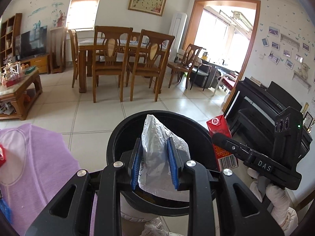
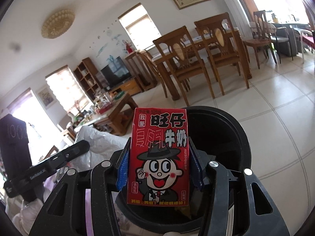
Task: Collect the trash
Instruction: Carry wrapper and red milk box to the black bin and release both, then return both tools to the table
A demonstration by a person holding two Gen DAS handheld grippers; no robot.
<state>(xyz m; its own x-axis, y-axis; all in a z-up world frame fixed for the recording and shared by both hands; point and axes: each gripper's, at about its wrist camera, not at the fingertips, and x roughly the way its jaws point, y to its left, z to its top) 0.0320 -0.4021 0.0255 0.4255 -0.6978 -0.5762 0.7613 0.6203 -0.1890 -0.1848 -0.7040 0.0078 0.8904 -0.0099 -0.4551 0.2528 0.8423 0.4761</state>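
Floor (image 1: 102,110): pale glossy square tiles with thin dark grout lines.
Dining set (image 1: 122,59): brown wooden table with carved-back chairs, well behind the bin.
Trash bin (image 1: 198,137): round, black, smooth plastic with a thick rolled rim; the part of its dark inside that shows holds nothing.
Purple cloth (image 1: 39,167): soft lilac fabric, just left of the bin.
Left hand-held gripper (image 1: 155,164): blue ribbed pads pressed narrowly onto the plastic wrapper, held over the bin's mouth.
Right hand-held gripper (image 2: 159,170): jaws about half apart, blue pads clamped on the carton's two sides, above the bin's rim.
Plastic wrapper (image 1: 157,153): white-grey, crinkled, thin film with faint print.
Milk carton (image 2: 159,157): small red rectangular box, glossy, cartoon face in a black hat; barcode on one side.
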